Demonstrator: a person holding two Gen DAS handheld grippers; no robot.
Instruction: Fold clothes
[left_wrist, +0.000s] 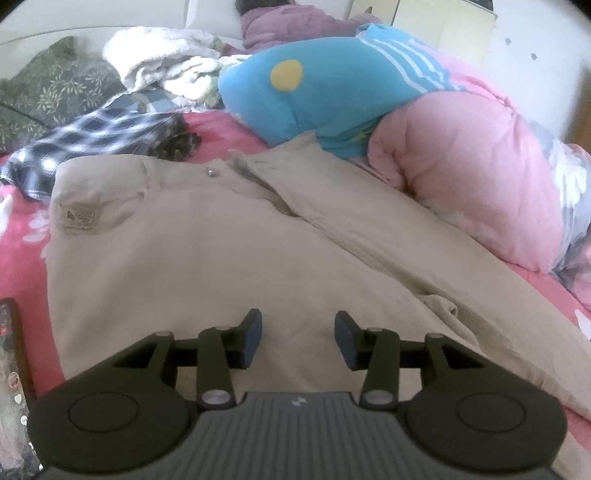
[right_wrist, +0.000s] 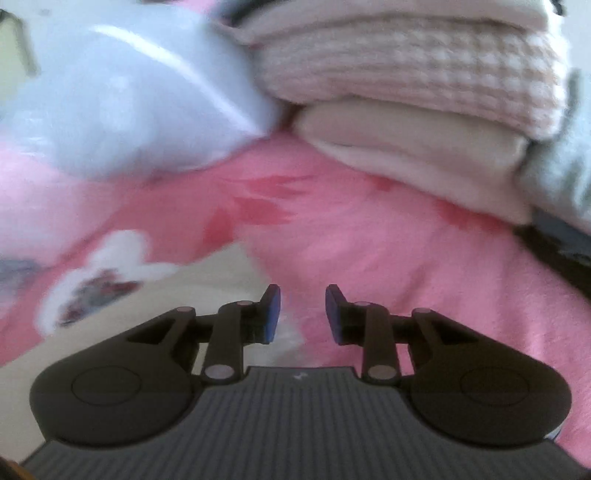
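Observation:
A beige jacket (left_wrist: 207, 251) lies spread flat on the pink bedsheet (left_wrist: 22, 229), with a snap button near its collar and a sewn patch at upper left. My left gripper (left_wrist: 298, 341) is open and empty, just above the jacket's lower part. My right gripper (right_wrist: 303, 314) is open and empty over pink bedding (right_wrist: 406, 258); a beige edge of cloth (right_wrist: 221, 273) shows by its left finger. The right wrist view is blurred.
A plaid shirt (left_wrist: 92, 136) lies behind the jacket at left. A blue plush cushion (left_wrist: 314, 88) and a pink quilt (left_wrist: 461, 166) lie at the back right. A phone (left_wrist: 11, 350) lies at the left edge. A stack of folded knit clothes (right_wrist: 406, 92) lies ahead of the right gripper.

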